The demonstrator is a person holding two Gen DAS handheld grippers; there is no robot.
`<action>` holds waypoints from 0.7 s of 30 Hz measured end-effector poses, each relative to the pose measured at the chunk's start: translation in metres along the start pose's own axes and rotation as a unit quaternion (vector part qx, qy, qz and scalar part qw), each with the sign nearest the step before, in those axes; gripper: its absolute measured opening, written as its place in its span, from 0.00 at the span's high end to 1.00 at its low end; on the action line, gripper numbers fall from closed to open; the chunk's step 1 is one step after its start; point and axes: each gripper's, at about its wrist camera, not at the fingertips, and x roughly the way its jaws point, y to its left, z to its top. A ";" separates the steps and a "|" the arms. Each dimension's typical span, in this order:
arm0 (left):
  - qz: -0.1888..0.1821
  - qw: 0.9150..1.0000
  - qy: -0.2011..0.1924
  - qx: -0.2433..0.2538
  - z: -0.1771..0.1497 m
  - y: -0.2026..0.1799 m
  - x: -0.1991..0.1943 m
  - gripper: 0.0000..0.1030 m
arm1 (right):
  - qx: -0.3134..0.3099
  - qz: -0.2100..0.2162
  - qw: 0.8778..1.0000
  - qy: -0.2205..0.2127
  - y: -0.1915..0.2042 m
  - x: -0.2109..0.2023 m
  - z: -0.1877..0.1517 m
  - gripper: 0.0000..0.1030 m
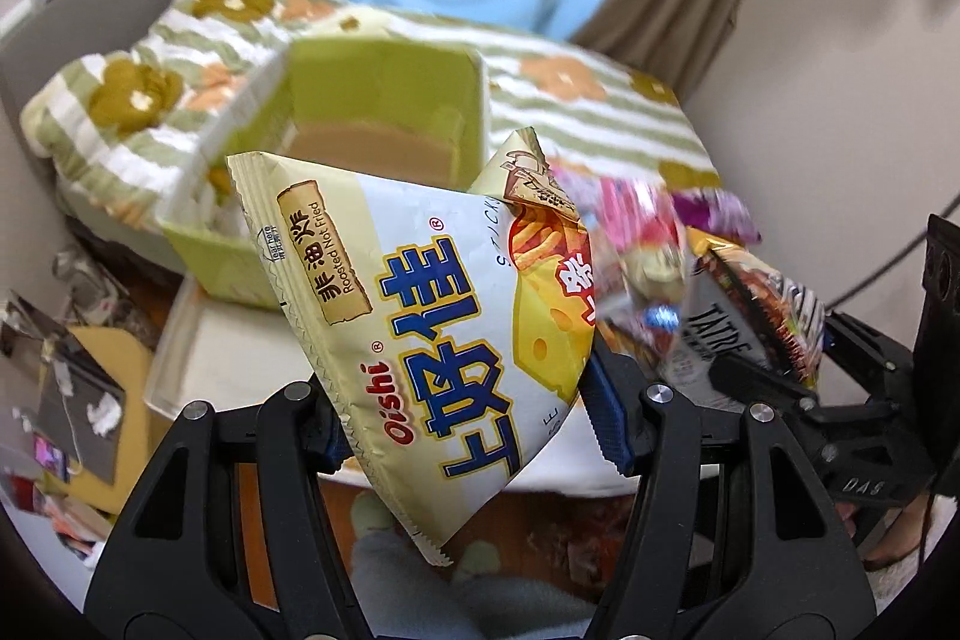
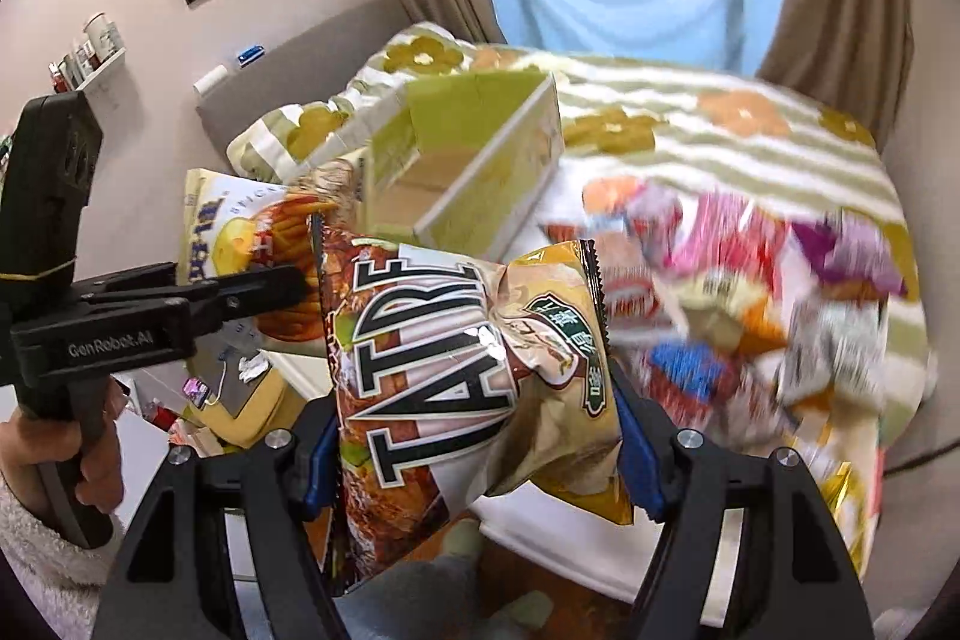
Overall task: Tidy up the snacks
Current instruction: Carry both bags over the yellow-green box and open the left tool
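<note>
Item 1. Left gripper [image 1: 474,430]: jaws clamped on the Oishi bag [image 1: 420,334], a cream and white snack pack printed with blue characters and a yellow cheese wedge. The blue pads [image 1: 606,418] pressed its lower half from either side; the bag stood tilted between them, its sawtooth bottom seam hanging below the jaws and its top corner reaching beyond the fingertips.

Item 2. Right gripper [image 2: 480,454]: jaws clamped on the TATRE bag [image 2: 468,370], a brown and tan crinkled pack held between the blue pads [image 2: 636,460], with its serrated upper edge past the fingertips (lettering running sideways).

Item 3. Green box [image 1: 384,100]: open-topped, cardboard-coloured floor showing inside, lying beyond the left jaws and just behind the Oishi bag's top edge. From the right wrist view it lay ahead and slightly left of the jaws.

Item 4. Snack pile [image 2: 750,298]: loose packets in pink, purple, red and blue, blurred, ahead and to the right of the right jaws.

Item 5. Flowered blanket [image 2: 720,124]: green-striped, under the box and the pile.

Item 6. Hand [image 2: 54,454] in a fleecy sleeve, gripping the left gripper's handle, seen left of the right jaws.
</note>
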 end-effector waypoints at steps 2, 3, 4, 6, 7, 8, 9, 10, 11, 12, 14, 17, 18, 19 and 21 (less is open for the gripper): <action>0.004 1.000 -0.012 -0.001 0.014 0.011 -0.003 0.44 | -0.005 -0.001 1.000 -0.009 0.002 0.002 0.019 0.32; 0.006 1.000 -0.018 -0.002 0.022 0.018 -0.003 0.44 | -0.007 -0.002 1.000 -0.013 0.004 0.004 0.027 0.32; 0.008 1.000 -0.022 -0.004 0.031 0.027 -0.002 0.44 | -0.009 -0.003 1.000 -0.016 0.007 0.004 0.035 0.32; 0.010 1.000 -0.025 -0.007 0.046 0.040 0.002 0.44 | -0.013 -0.006 1.000 -0.022 0.014 0.009 0.051 0.32; 0.011 1.000 -0.025 -0.009 0.054 0.048 0.005 0.44 | -0.015 -0.007 1.000 -0.025 0.018 0.013 0.060 0.32; 0.012 1.000 -0.025 -0.009 0.063 0.056 0.009 0.44 | -0.016 -0.008 0.999 -0.026 0.023 0.018 0.069 0.32; 0.014 1.000 -0.023 -0.008 0.073 0.065 0.015 0.44 | -0.017 -0.008 0.999 -0.028 0.028 0.025 0.078 0.32; 0.016 1.000 -0.021 -0.006 0.081 0.073 0.020 0.44 | -0.018 -0.009 0.999 -0.028 0.033 0.032 0.088 0.32; 0.018 1.000 -0.018 -0.003 0.090 0.081 0.027 0.44 | -0.018 -0.009 0.999 -0.028 0.039 0.042 0.099 0.32; 0.020 1.000 -0.014 -0.001 0.098 0.089 0.034 0.44 | -0.016 -0.008 0.999 -0.026 0.042 0.049 0.106 0.32; 0.019 1.000 -0.004 0.003 0.117 0.108 0.050 0.44 | -0.012 -0.006 1.000 -0.022 0.050 0.069 0.123 0.32; 0.015 1.000 0.015 0.007 0.138 0.130 0.075 0.44 | -0.003 -0.007 1.000 -0.014 0.059 0.096 0.142 0.32; 0.012 1.000 0.023 0.009 0.145 0.138 0.086 0.44 | 0.002 -0.007 1.000 -0.011 0.061 0.104 0.147 0.32; 0.010 0.999 0.029 0.011 0.149 0.142 0.093 0.44 | 0.008 -0.007 1.000 -0.007 0.063 0.114 0.153 0.32; 0.001 0.999 0.045 0.016 0.158 0.152 0.112 0.44 | 0.021 -0.010 1.000 0.001 0.066 0.132 0.162 0.32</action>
